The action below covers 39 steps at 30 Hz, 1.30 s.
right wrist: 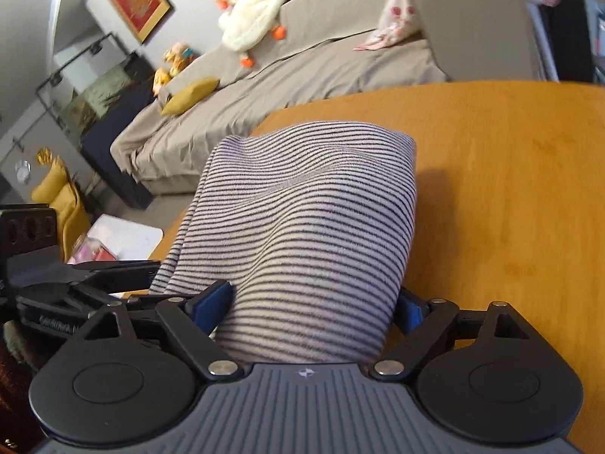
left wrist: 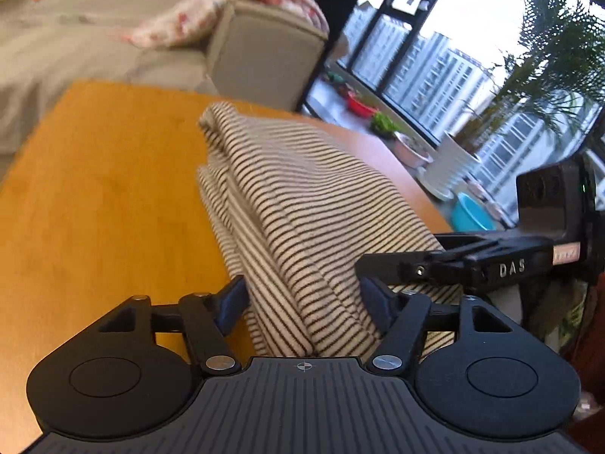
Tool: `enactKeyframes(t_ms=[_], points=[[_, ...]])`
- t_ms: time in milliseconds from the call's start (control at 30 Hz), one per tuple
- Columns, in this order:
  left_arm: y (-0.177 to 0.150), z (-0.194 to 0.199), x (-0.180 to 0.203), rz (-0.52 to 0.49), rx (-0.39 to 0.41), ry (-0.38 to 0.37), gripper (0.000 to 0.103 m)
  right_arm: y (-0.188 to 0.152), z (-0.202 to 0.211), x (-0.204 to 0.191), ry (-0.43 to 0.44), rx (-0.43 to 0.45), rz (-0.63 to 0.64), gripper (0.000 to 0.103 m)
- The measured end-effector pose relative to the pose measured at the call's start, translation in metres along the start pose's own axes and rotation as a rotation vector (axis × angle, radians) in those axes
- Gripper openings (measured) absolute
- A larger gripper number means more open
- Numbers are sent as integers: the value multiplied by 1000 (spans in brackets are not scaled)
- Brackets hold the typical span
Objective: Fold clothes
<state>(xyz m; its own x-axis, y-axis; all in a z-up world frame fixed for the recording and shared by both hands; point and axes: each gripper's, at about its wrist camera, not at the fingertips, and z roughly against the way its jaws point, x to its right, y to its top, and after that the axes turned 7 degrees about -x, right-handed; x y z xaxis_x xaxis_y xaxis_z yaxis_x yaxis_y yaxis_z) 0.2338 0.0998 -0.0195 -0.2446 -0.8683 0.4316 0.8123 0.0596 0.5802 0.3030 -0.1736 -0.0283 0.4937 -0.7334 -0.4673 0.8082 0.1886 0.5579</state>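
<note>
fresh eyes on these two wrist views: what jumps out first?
The cream knit garment with thin dark stripes, folded into thick layers on the orange wooden table, fills the middle of both views. Both claws are clamped on its near edge: the left claw and the right claw, side by side. Behind, a fluffy white duck plush with orange feet lies on the beige sofa.

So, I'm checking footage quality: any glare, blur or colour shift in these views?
Left wrist view: window blown out, sofa motion-blurred, striped garment warm beige. Right wrist view: same garment looks bluish-grey, casting a shadow on the table.
</note>
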Motion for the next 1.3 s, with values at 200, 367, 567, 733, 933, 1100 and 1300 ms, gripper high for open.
enactKeyframes(t_ms=[200,367,567,733,933,1100,1300], points=[[11,7,-26,32,85,71,69,44,-48,-10,46,15,91,87],[24,10,-47,56,129,104,69,77,-84,-14,60,51,123,89],[46,57,-37,-62,273,142,67,77,-68,-22,-22,106,197,94],[79,29,-50,-89,246,123,67,67,-41,-54,-149,252,338,91],[115,-34,-78,-77,134,146,59,43,-52,-99,-123,197,492,82],[118,-35,-77,-62,129,175,57,27,-74,-103,-197,173,569,86],[79,17,-53,-8,179,192,89,36,-29,-69,-48,211,323,92]])
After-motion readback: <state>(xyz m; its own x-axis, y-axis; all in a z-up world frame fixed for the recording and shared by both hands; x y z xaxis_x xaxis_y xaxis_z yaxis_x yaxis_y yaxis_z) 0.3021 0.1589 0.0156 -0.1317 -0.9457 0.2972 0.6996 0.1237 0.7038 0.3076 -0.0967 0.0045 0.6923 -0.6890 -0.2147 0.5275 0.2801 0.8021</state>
